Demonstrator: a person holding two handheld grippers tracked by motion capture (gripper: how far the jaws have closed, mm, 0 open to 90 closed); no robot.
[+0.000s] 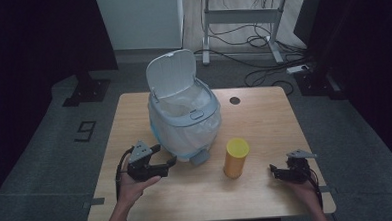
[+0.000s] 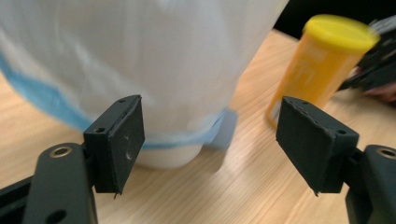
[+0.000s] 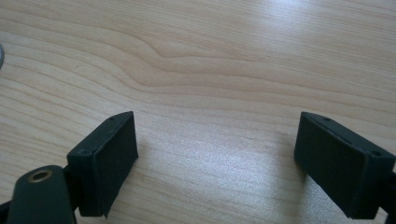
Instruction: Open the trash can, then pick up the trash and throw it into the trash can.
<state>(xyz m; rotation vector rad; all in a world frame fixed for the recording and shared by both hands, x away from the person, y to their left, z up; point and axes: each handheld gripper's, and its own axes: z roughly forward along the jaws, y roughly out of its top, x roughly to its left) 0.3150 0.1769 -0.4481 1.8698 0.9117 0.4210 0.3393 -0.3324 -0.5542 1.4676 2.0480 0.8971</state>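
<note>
On the wooden table [image 1: 134, 110], a small pale-blue bin [image 1: 184, 111] is seen standing near the middle, its lid swung up and back and a thin white liner bag pulled over its rim and down its sides. Just to the right of the bin's base, a yellow canister [image 1: 235, 158] with a yellow cap is set upright, apart from the bin. The left gripper [image 1: 167, 157] is held low over the table at the bin's near left side, its jaws pointed toward the foot of the bin; they are spread wide and nothing is gripped between them. From the left gripper view, the bag-covered wall of the bin [image 2: 154, 70] is seen close ahead, mostly in front of the left-hand jaw, with the blue band of the bin showing through the bag near the base, and the canister [image 2: 322, 65] is seen farther off beyond the right-hand jaw; neither pad is pressed on anything. The right gripper [image 1: 273, 171] is held near the table's right front edge, to the right of the canister and clear of it, pointing toward it. Its jaws are parted with only bare tabletop [image 3: 210, 70] between them in the right gripper view. A dark round hole [image 1: 234, 100] is seen in the tabletop behind the bin's right side.
</note>
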